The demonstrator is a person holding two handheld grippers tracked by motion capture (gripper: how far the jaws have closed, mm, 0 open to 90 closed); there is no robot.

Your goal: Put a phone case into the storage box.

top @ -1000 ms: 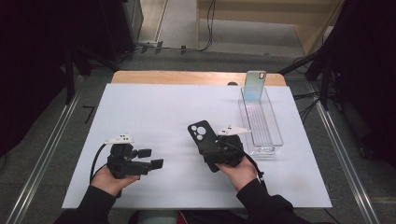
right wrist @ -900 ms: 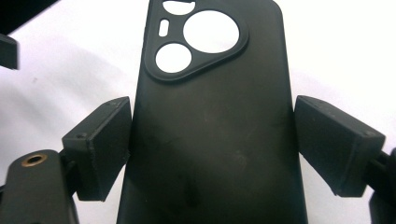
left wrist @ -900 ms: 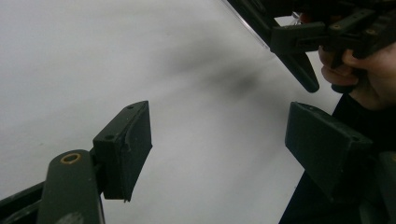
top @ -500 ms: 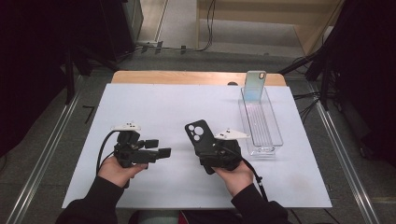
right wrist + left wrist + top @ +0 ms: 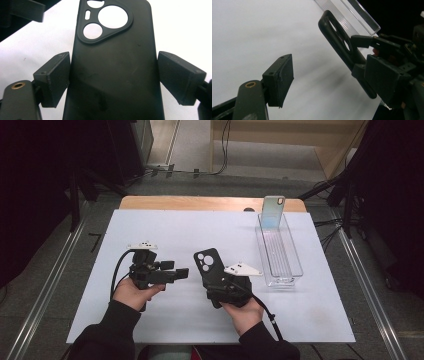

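The white bench (image 5: pixel 165 227) spreads wide, with a clear tray (image 5: pixel 278 251) at its right side and a pale phone case (image 5: pixel 273 211) propped upright at the tray's far end. Nearer the person, the right claw (image 5: pixel 216 276) is clamped across the sides of a black phone case (image 5: pixel 209 265), lifting its camera-cutout end up and forward, likely to offer it across. The left claw (image 5: pixel 181 272) points at it from just beside, jaws apart, apparently ready to take an edge.
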